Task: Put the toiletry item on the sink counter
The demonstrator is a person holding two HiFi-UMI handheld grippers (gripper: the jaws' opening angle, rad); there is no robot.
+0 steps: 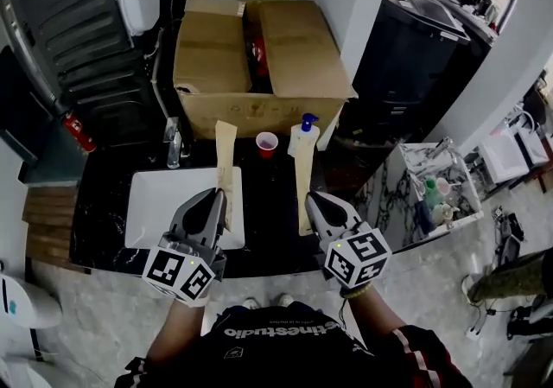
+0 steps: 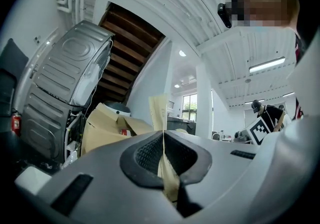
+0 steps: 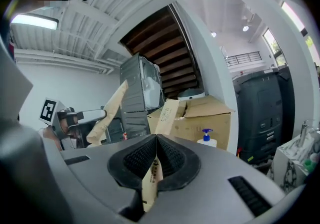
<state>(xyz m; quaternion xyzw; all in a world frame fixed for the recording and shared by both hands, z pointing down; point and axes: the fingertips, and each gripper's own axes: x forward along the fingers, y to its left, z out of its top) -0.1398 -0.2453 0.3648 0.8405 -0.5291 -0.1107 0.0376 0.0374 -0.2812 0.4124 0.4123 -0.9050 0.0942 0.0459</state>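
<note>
My left claw [image 1: 216, 198] grips one tan paper packet [image 1: 225, 151]; my right claw [image 1: 312, 199] grips a second tan packet [image 1: 303, 172], both above the table [image 1: 102, 205].

I count two hand-held grippers: the left hand-held gripper [image 1: 218, 194] and the right hand-held gripper [image 1: 311, 198]. I count two long brown paper packets: the left packet [image 1: 225, 153] and the right packet [image 1: 303, 181]. I also see one white sink [image 1: 160, 205], one tap [image 1: 174, 146], one red cup [image 1: 267, 143], one pump bottle [image 1: 304, 134] and one cardboard box [image 1: 259, 66].
</note>
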